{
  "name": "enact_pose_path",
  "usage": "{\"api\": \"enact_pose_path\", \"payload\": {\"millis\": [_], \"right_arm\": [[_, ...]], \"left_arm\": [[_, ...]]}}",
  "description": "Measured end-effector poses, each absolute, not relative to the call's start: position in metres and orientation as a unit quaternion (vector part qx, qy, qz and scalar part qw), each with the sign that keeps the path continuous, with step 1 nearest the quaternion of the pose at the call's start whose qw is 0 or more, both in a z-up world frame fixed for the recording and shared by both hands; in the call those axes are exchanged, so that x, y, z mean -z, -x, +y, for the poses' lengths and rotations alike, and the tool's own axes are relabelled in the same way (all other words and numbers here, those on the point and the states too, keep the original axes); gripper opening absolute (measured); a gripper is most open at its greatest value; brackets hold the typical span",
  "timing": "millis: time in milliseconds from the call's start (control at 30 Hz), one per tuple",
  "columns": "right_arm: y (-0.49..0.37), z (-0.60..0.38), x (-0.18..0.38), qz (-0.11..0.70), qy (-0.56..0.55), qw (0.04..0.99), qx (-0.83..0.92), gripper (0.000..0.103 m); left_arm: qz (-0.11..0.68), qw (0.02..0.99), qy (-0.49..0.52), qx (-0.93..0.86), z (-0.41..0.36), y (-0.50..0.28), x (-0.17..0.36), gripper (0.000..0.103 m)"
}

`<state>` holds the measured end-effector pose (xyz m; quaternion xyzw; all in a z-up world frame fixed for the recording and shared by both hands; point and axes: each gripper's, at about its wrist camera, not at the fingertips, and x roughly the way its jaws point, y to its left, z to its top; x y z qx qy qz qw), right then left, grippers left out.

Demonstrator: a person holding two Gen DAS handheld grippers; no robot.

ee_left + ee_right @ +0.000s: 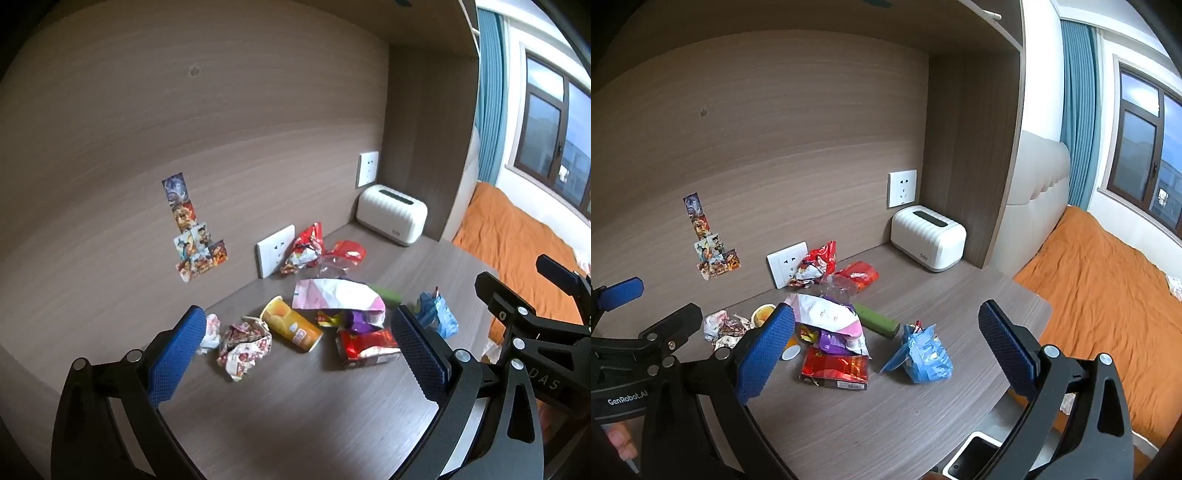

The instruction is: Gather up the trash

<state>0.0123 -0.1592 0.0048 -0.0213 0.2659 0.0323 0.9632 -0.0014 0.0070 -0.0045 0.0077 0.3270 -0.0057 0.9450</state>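
Observation:
Trash lies in a loose pile on the wooden desk [295, 413]. It includes a crumpled printed wrapper [243, 343], a yellow chip can [291, 326] on its side, a white and pink bag [332, 295], a red packet [369, 345] and a blue bag [436, 314]. Two red bags [306, 251] lie by the back panel. My left gripper [298, 317] hovers open in front of the pile, holding nothing. In the right wrist view, my right gripper [886, 310] is open and holds nothing, above the red packet [834, 369] and the blue bag [923, 356].
A white ribbed box [927, 240] stands in the back right corner under a wall socket [902, 188]. A green tube [877, 321] lies behind the pile. A white-rimmed bin [975, 454] sits below the desk's front edge. An orange bed [1108, 314] is on the right.

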Motion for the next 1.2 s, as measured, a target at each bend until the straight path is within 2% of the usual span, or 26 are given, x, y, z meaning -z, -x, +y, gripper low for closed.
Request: {"api": "enact_pose_path", "payload": {"millis": [1200], "right_arm": [[-0.0135, -0.1531, 0.0002, 0.275, 0.023, 0.961, -0.027, 0.100]], "left_arm": [[0.328, 0.944, -0.004, 0.015, 0.0049, 0.0019, 0.0051, 0.098]]}}
